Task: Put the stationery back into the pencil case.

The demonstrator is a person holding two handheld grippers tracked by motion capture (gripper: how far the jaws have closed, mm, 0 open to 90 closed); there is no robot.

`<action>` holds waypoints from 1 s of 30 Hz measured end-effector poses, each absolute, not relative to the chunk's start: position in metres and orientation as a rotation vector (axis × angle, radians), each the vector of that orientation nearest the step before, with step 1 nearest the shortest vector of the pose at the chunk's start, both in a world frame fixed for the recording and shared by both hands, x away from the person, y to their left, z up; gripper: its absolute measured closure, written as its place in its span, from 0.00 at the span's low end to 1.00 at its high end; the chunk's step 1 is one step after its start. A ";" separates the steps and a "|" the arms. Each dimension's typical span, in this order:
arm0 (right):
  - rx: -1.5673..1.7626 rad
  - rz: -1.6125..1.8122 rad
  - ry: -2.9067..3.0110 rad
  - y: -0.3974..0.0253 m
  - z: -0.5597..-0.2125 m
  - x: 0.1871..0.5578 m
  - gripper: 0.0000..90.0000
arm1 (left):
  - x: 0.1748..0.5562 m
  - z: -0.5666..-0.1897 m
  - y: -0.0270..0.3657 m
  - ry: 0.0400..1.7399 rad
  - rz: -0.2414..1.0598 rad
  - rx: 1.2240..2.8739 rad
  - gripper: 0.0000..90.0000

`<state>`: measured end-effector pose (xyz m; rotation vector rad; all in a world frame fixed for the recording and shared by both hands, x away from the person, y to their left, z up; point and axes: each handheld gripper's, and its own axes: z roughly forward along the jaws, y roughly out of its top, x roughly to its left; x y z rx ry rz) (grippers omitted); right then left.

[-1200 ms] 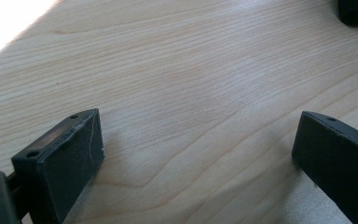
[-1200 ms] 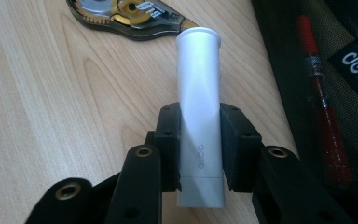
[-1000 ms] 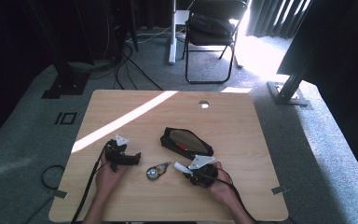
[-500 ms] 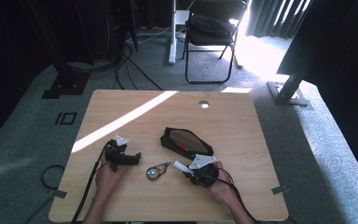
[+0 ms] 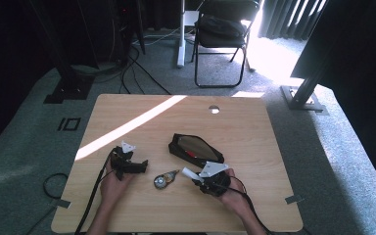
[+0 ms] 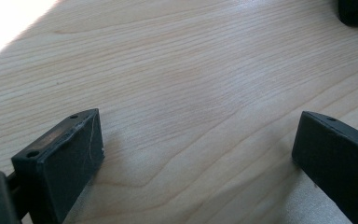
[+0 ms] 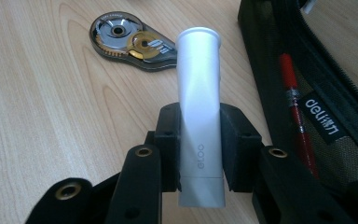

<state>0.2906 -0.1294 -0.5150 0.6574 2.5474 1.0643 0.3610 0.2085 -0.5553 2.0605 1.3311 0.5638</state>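
Note:
My right gripper [image 7: 199, 140] is shut on a white tube-shaped stick [image 7: 199, 107] that points away along the jaws; the same white stick [image 5: 190, 173] pokes left of the right gripper [image 5: 210, 182] in the high view. A grey correction-tape dispenser [image 7: 130, 41] [image 5: 165, 179] lies on the table just beyond the stick's tip. A black mesh pencil case [image 5: 195, 148] [image 7: 317, 84] lies open beside it with a red pen [image 7: 296, 112] inside. My left gripper [image 5: 133, 166] [image 6: 196, 154] rests low over bare wood, jaws wide open with nothing between them.
The light wooden table [image 5: 142, 112] has a round cable hole [image 5: 214, 109] near its far edge and a stripe of sunlight across its left half. A folding chair [image 5: 223, 34] and stand legs are on the carpet behind.

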 end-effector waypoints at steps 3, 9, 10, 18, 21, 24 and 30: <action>0.656 1.068 2.543 -0.130 -0.514 0.290 0.79 | 0.361 -0.555 0.209 1.331 0.564 2.060 0.03; 0.647 1.078 2.533 -0.129 -0.510 0.288 0.79 | 0.361 -0.555 0.209 1.331 0.564 2.060 0.03; 0.644 1.079 2.533 -0.129 -0.509 0.287 0.79 | 0.361 -0.555 0.209 1.331 0.564 2.060 0.03; 0.628 1.088 2.520 -0.129 -0.504 0.285 0.79 | 0.361 -0.555 0.208 1.331 0.564 2.060 0.03; 0.625 1.091 2.516 -0.129 -0.502 0.284 0.79 | 0.361 -0.555 0.209 1.331 0.564 2.061 0.03; 0.623 1.094 2.510 -0.129 -0.500 0.283 0.79 | 0.361 -0.555 0.209 1.331 0.564 2.060 0.03; 0.620 1.102 2.494 -0.130 -0.497 0.282 0.79 | 0.361 -0.555 0.209 1.331 0.564 2.060 0.03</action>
